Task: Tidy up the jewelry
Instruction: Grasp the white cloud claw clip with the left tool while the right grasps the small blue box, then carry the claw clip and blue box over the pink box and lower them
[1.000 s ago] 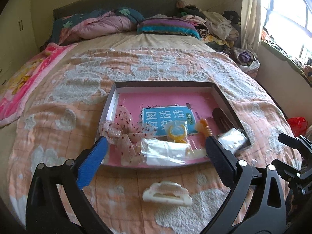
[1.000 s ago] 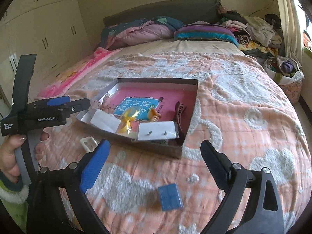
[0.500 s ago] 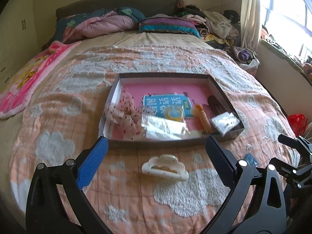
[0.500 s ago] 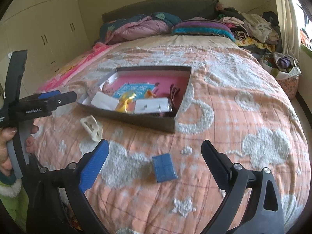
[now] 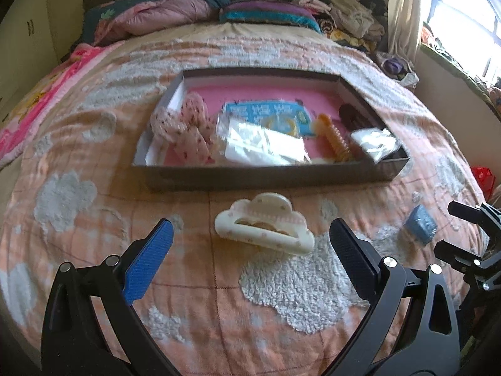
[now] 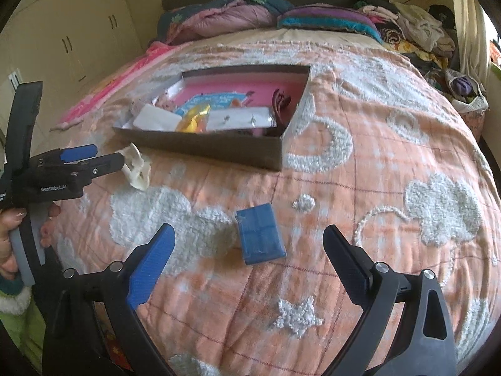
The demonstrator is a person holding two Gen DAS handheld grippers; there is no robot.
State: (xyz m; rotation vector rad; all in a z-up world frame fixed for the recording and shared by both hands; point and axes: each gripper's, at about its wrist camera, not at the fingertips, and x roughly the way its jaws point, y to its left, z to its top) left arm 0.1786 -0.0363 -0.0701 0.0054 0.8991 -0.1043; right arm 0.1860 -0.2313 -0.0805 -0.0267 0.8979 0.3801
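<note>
Black claws [image 5: 250, 244] [image 6: 249, 250] agape, low over bedspread [image 5: 94, 250]

Blurred throughout the left wrist view: print on the blue card [image 5: 266, 113] in the middle of the box [image 5: 266, 175] unreadable, contents of the clear packets [image 5: 263, 147] and of the small bag [image 5: 374, 141] at the box's right end not made out. Hidden in the right wrist view, centre-left of the frame: part of the white hair claw [image 6: 136, 167] behind the left gripper [image 6: 94, 158], with the near wall of the box covering the lower parts of what lies inside. Cut off at the right edge of the left wrist view: most of the right gripper [image 5: 469, 235], its jaws not fully seen there, and a red thing [image 5: 483, 178] beside the bed [image 5: 78, 156] too small to name.
</note>
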